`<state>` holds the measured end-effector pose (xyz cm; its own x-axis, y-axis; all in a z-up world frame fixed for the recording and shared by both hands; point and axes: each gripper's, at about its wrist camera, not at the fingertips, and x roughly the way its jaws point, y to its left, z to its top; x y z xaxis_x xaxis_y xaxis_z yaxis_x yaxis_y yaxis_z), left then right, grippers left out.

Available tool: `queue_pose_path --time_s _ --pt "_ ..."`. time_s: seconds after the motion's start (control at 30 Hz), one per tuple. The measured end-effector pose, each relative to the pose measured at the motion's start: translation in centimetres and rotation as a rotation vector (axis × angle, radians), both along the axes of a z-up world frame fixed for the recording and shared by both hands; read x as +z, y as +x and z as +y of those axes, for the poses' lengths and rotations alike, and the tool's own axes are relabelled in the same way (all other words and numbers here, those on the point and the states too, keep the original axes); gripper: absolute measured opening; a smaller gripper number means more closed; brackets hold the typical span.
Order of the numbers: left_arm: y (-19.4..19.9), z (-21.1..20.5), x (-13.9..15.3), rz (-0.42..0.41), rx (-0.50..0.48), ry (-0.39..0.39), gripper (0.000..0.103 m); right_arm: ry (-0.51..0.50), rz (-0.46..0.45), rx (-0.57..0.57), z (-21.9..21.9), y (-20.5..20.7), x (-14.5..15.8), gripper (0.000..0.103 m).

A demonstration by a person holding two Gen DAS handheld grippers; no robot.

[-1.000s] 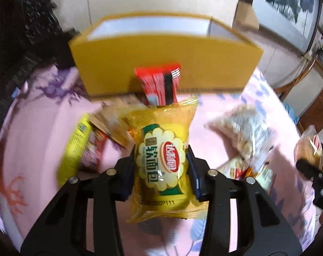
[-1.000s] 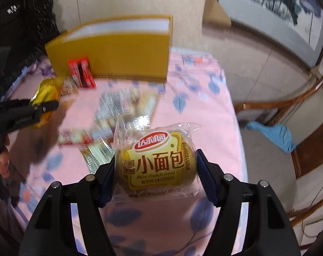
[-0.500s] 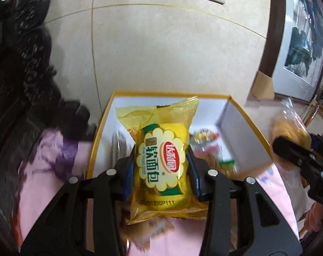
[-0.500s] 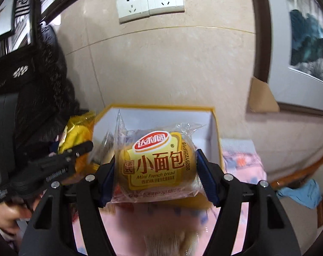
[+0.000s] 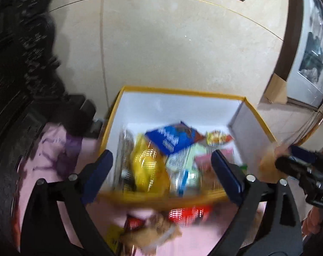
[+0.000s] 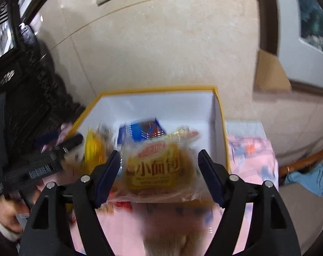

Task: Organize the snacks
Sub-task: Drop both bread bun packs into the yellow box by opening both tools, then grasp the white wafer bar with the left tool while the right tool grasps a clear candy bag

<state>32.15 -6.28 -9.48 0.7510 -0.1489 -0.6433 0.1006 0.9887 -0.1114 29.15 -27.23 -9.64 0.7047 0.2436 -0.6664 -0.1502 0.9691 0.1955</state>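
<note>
My left gripper (image 5: pixel 161 170) has its jaws wide apart with nothing in them, right over the yellow box (image 5: pixel 178 91). The yellow bun bag (image 5: pixel 148 166) lies inside the box with other snacks. My right gripper (image 6: pixel 159 170) points at the box too, jaws apart, and the bread bag (image 6: pixel 155 170) sits loose between them, blurry. These bags are light, puffy and crinkly, so I would pinch them softly at the middle.

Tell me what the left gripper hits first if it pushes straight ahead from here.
Probably the yellow snack packet lying in the yellow box, directly between the left gripper's open jaws. Blur makes depth uncertain; the box's near wall may come first.
</note>
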Motion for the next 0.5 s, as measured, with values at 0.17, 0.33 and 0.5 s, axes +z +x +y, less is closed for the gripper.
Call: queue_pose_path --time_s 0.17,0.33,0.5 --pt "-6.2 1.2 -2.3 0.048 0.009 0.038 0.096 -0.038 0.125 -0.017 -0.5 -7.0 -4.3 0.076" --pt "-11.6 2.8 -4.9 0.146 0.012 0.043 0.096 -0.090 0.169 0.005 1.1 -10.0 -6.7 0.077" --pt "-14.1 3.6 -5.6 0.184 0.015 0.032 0.096 -0.104 0.114 -0.025 1.3 -9.8 -5.8 0.077"
